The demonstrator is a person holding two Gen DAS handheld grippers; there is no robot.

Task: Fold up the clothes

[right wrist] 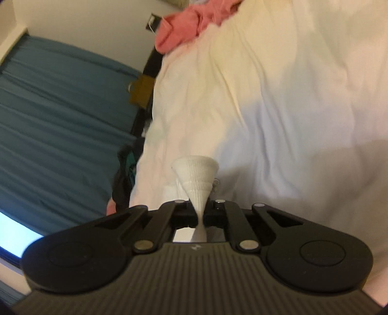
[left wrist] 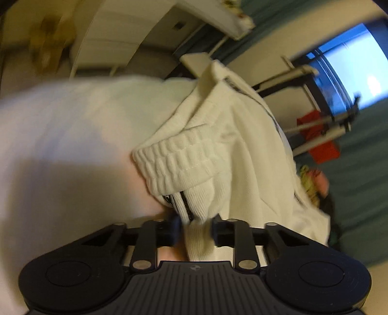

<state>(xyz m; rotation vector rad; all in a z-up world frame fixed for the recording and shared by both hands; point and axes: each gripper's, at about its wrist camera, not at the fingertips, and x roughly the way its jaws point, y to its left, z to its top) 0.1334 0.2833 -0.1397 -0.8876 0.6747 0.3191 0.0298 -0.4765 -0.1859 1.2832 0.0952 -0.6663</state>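
Observation:
A white knit sweater (left wrist: 218, 135) with ribbed cuffs and thin dark stripes hangs in front of the left wrist camera, over a white bed sheet (left wrist: 60, 145). My left gripper (left wrist: 196, 230) is shut on a bunched fold of the sweater. In the right wrist view my right gripper (right wrist: 200, 215) is shut on a white ribbed edge of the sweater (right wrist: 196, 174), which fans out past the fingers above the white sheet (right wrist: 291, 109).
A pink garment (right wrist: 189, 21) lies at the far end of the bed. A teal curtain (right wrist: 60, 121) and a bright window (right wrist: 17, 242) are on the left. The left wrist view shows a drying rack (left wrist: 315, 135), red cloth (left wrist: 322, 145), a window (left wrist: 351, 72) and white shelving (left wrist: 116, 38).

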